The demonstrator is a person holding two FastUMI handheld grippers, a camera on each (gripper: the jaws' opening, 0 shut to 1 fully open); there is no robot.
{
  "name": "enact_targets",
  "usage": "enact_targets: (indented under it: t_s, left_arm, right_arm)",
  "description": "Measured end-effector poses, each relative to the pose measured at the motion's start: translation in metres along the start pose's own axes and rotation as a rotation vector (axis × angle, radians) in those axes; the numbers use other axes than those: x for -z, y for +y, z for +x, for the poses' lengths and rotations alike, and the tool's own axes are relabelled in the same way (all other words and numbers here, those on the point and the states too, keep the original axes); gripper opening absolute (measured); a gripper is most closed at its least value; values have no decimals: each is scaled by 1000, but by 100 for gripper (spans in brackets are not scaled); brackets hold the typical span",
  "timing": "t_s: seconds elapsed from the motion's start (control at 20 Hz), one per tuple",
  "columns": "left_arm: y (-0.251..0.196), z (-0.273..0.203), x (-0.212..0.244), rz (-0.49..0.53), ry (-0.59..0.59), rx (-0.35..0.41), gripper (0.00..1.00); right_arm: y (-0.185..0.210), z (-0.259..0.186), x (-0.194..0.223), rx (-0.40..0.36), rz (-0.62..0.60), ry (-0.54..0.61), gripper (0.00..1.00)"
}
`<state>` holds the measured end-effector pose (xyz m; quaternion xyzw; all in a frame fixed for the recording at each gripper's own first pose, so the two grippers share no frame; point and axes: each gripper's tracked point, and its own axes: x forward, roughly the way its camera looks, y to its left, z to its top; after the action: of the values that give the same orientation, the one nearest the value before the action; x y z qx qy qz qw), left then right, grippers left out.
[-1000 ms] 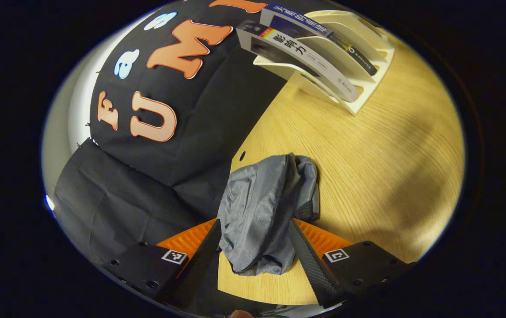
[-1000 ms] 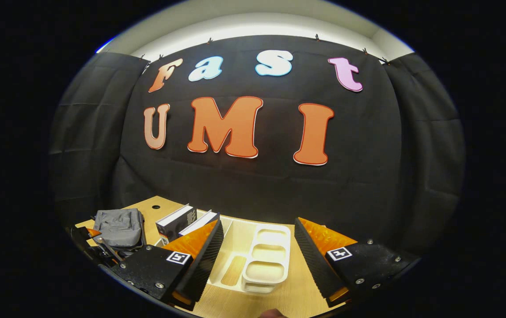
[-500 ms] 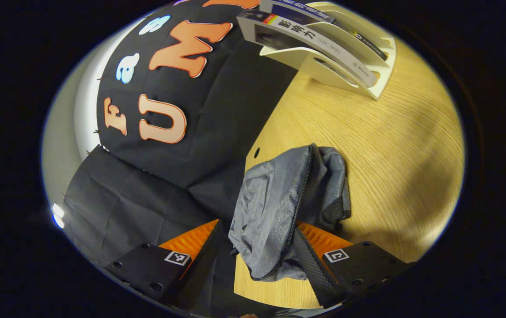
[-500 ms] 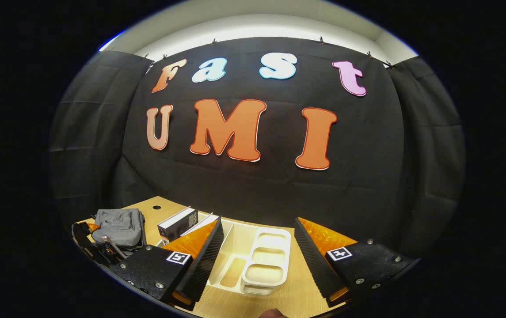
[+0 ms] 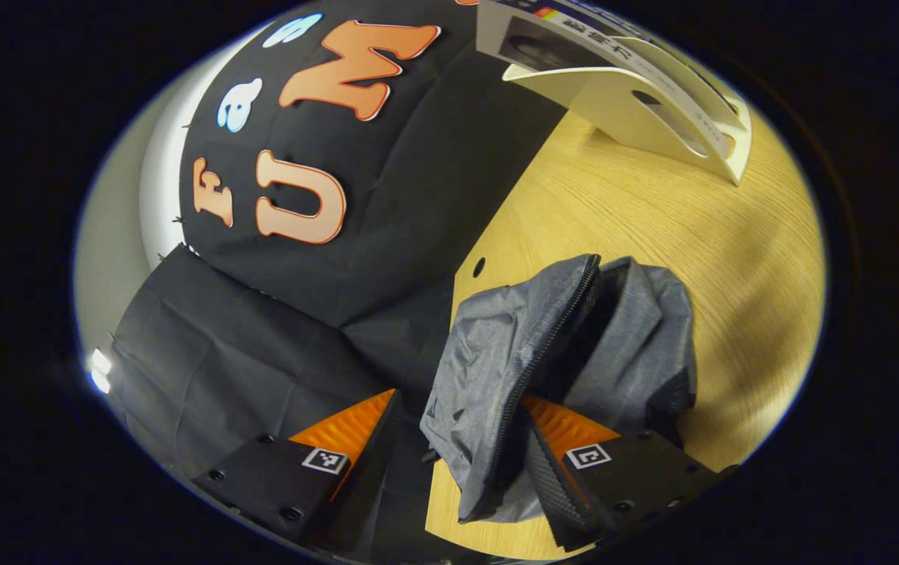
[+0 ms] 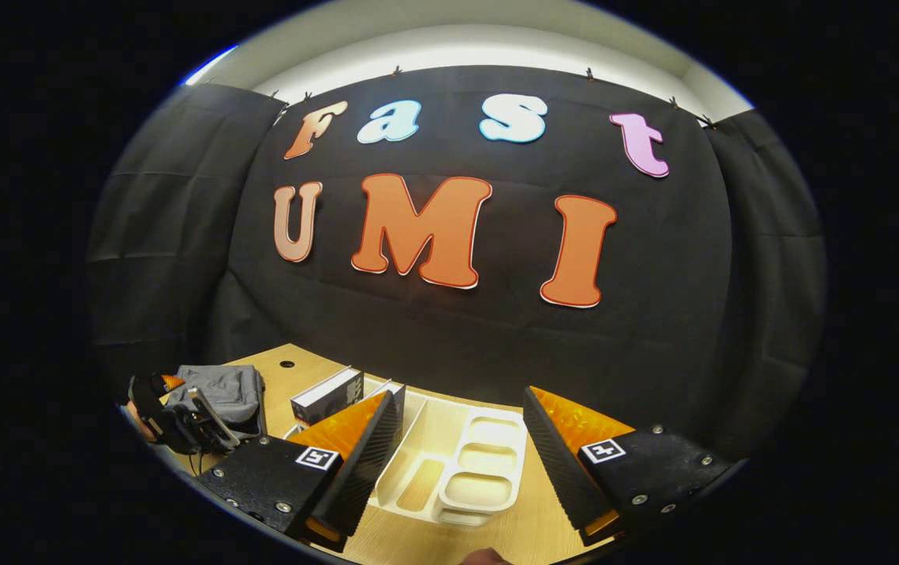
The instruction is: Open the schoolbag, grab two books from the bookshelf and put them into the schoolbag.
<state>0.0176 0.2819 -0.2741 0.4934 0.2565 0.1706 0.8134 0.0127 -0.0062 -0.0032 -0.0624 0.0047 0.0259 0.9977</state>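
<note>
The grey schoolbag (image 5: 496,353) lies crumpled on the wooden table, its zipper (image 5: 555,329) parted into a dark gap. My left gripper (image 5: 457,451) is open. The bag's front panel hangs between its fingers, and the right finger (image 5: 547,471) sits at the mouth of the gap. Two books (image 5: 551,43) lean in the white bookshelf rack (image 5: 653,118) at the far end. In the right gripper view, my right gripper (image 6: 457,443) is open and holds nothing, hovering over the rack (image 6: 465,471). The books (image 6: 329,395) and the bag (image 6: 217,390) lie to its left.
The table (image 5: 653,235) stretches bare between bag and rack, with a small round hole (image 5: 479,267) near its back edge. The black cloth wall runs close behind the table. The bag sits near the table's left edge.
My left gripper has moved closer to the bag, and the zipper gap has spread wider, the right finger now at its mouth. The right gripper has barely shifted.
</note>
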Motion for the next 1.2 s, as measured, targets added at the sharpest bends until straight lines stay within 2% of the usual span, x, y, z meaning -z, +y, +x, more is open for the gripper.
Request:
enact_targets:
  t_s: [0.15,0.2,0.35,0.45,0.5,0.55,0.6,0.65,0.7,0.95,1.2]
  left_arm:
    - [3,15,-2,-22,-25,61,77]
    - [-3,19,-1,-31,-30,111,71]
    - [-14,27,-1,-62,-73,235,62]
    - [-17,28,-2,-87,-105,316,48]
    - [-17,29,-6,-101,-128,354,36]
    - [-15,26,-5,-121,-141,394,30]
    - [-13,26,-9,-147,-171,430,20]
    - [-9,28,-10,-177,-180,468,19]
    - [-2,29,-16,-207,-205,507,12]
    - [41,37,-36,-309,-283,679,10]
    - [79,49,-52,-361,-317,839,8]
  right_arm:
    - [12,1,1,8,-9,11,96]
    - [16,3,0,21,-10,14,96]
    - [24,4,-2,100,4,30,96]
    - [33,4,-5,170,23,35,96]
    - [37,3,-5,209,25,46,96]
    - [41,2,-6,246,27,56,96]
    - [45,1,-8,280,27,65,96]
    - [53,0,-12,306,25,71,96]
    - [57,0,-14,335,15,75,96]
    - [86,2,-35,417,-1,96,96]
    - [114,20,-55,403,-15,153,96]
